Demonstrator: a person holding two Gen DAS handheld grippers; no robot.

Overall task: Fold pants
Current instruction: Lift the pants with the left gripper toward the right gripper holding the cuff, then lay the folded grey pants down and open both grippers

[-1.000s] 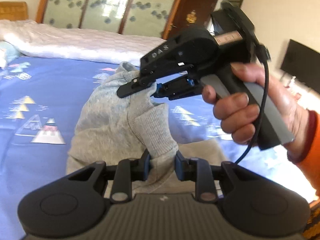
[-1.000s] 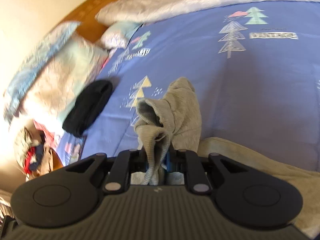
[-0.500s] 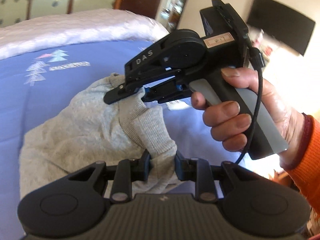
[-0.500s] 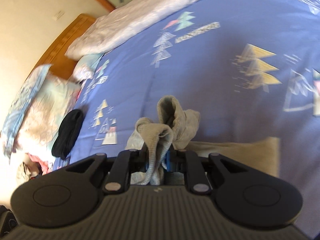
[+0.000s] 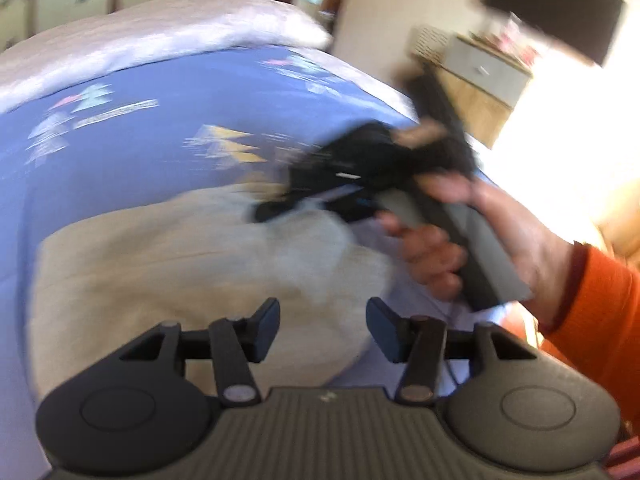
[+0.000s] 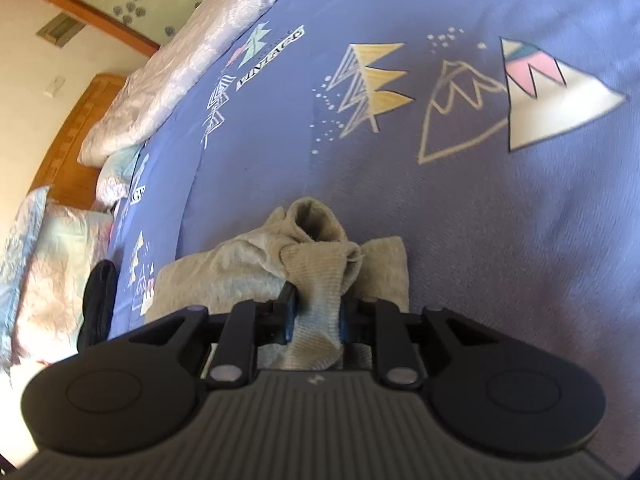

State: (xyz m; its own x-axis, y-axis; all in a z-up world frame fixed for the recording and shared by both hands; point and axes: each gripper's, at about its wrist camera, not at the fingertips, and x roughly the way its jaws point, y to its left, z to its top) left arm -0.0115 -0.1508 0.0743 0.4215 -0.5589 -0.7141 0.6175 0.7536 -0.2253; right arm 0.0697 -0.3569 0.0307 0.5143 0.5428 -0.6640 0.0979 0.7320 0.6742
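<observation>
The light grey-beige pants lie bunched and doubled over on the blue bedspread. My left gripper hovers just above them. Its jaws are opening and stand well apart, and the fabric lies below them, unpinched. A hand with an orange sleeve holds my right gripper, blurred, low over the far edge of the pants. In the right wrist view the right gripper has a ribbed cuff between its pads. Its jaws are starting to open, but the pads still touch the cuff.
A black garment lies at the left by the pillows. A white quilt runs along the bed's far side beside the wooden headboard. A cabinet and a dark screen stand beyond the bed's edge.
My left gripper has let go of the cuff and spread its jaws. The right gripper has swung down toward the bed with its cuff. The pants now lie lower and flatter.
</observation>
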